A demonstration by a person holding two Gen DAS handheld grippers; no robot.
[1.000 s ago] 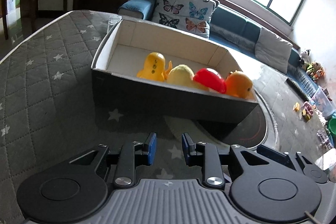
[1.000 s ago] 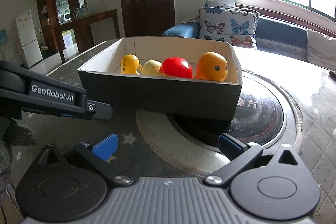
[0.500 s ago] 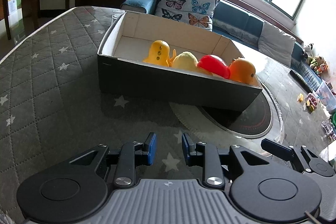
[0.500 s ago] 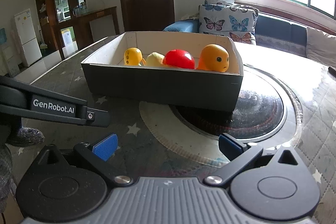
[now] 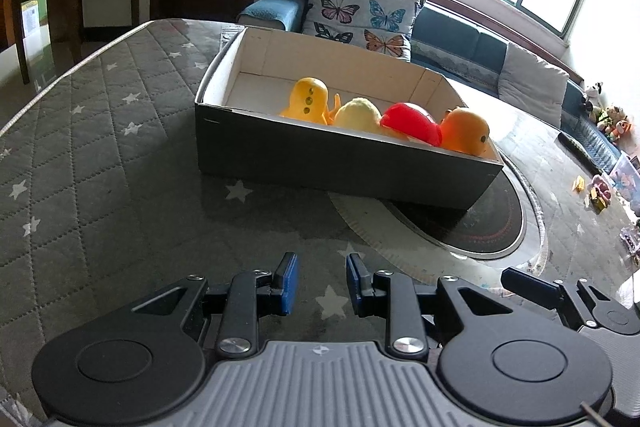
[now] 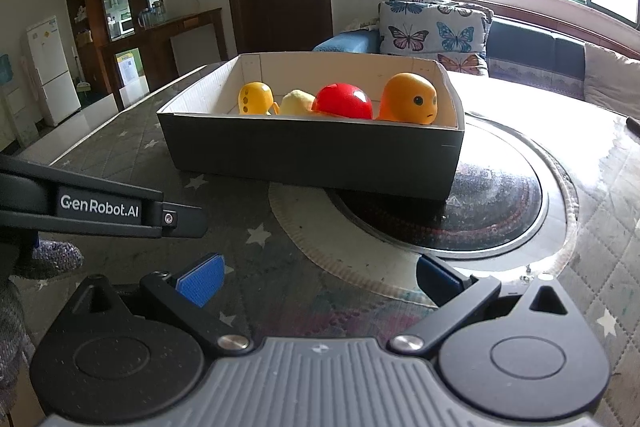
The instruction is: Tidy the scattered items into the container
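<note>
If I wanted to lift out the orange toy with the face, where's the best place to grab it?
Probably the orange toy's rounded head, from straight above: it rises over the box rim, while the near wall and red ball crowd its sides.

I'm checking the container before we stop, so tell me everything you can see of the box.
The box is an open, lidless rectangular carton that looks like cardboard, dark grey outside and white inside. It sits flat on the quilted star-print table, one end overlapping the round black hob. Four toys line its near wall inside: yellow, pale yellow, red, orange. No fingers touch it.
</note>
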